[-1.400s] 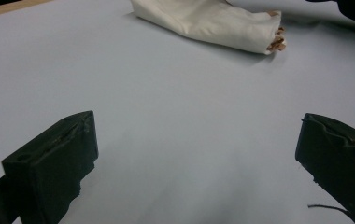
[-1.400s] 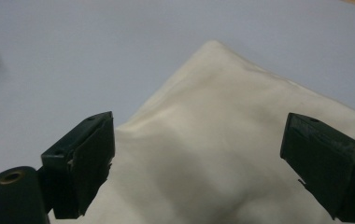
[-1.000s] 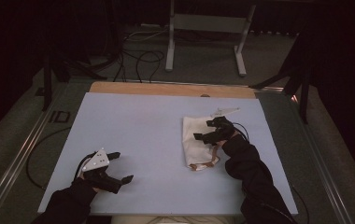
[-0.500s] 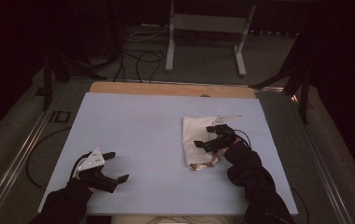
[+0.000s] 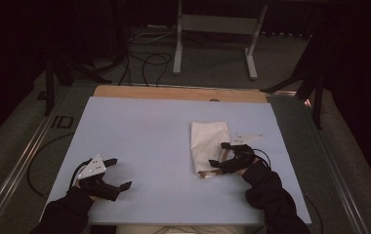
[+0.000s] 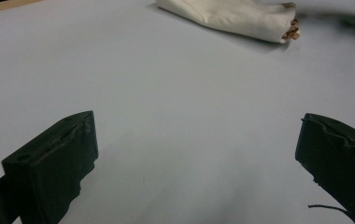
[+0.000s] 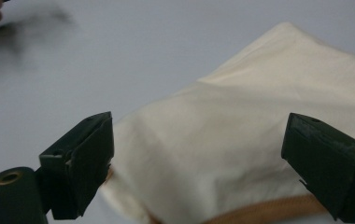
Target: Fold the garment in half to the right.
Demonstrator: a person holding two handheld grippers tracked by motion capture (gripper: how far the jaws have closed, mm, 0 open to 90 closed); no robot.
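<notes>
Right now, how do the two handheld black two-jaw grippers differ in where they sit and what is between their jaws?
The left gripper sits over the bare pale blue table cover, apart from the folded cream cloth bag with tan trim; the right gripper sits at that bag's near end. The left gripper's jaws frame bare cover; the right gripper's jaws straddle cream fabric. Both are open, and neither is clamped on anything.
</notes>
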